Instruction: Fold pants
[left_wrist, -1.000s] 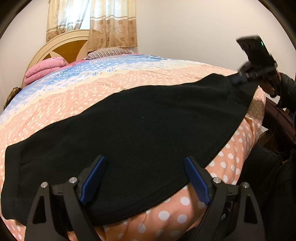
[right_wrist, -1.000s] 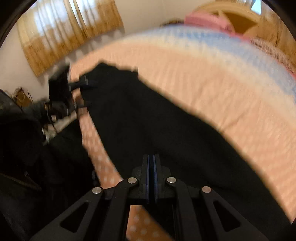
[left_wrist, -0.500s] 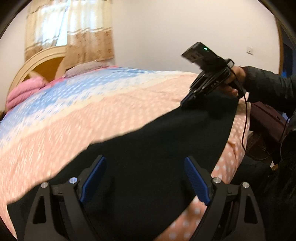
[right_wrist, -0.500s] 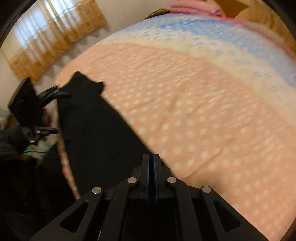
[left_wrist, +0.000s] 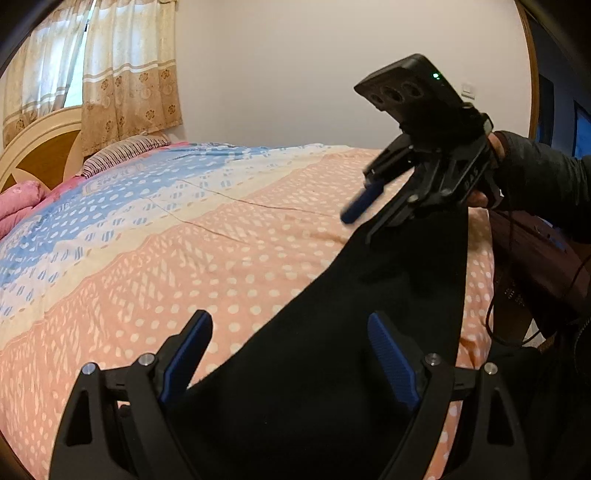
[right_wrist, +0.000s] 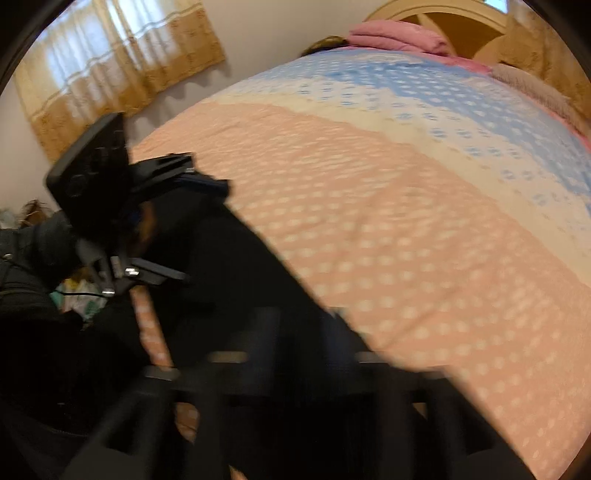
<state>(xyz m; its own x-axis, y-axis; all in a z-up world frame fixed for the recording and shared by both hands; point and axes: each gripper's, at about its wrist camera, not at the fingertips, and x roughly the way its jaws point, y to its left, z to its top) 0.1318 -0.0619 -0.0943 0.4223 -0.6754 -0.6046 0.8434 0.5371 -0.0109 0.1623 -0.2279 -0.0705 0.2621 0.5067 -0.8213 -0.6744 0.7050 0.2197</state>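
Black pants (left_wrist: 332, 350) lie along the near edge of the bed (left_wrist: 184, 258), one end spread under the left gripper (left_wrist: 288, 354) and the other running off toward the right gripper (left_wrist: 373, 218) at the bed's foot corner. The left gripper hangs just above the cloth with its blue-padded fingers (left_wrist: 391, 362) spread wide and nothing between them, probably poised to pin or take the near end. The right gripper sits at the far end of the garment; seen from the left wrist, one blue finger juts out separately from the black frame, which suggests the jaws are parted, but its own camera is smeared with motion, so I cannot tell whether it has hold of the cloth. The pants' end appears raised off the bed beneath that gripper, which would suit drawing it over for a fold. The garment's long side runs close beside the bed's near edge, with dotted peach bedspread (right_wrist: 406, 240) showing in a thin strip beyond the cloth. Toward the wooden headboard (left_wrist: 40, 147) the bedspread is open and flat, giving plenty of room; pink bedding (right_wrist: 399, 37) and a striped pillow (left_wrist: 122, 155) stay well apart from the pants, up by the headboard.
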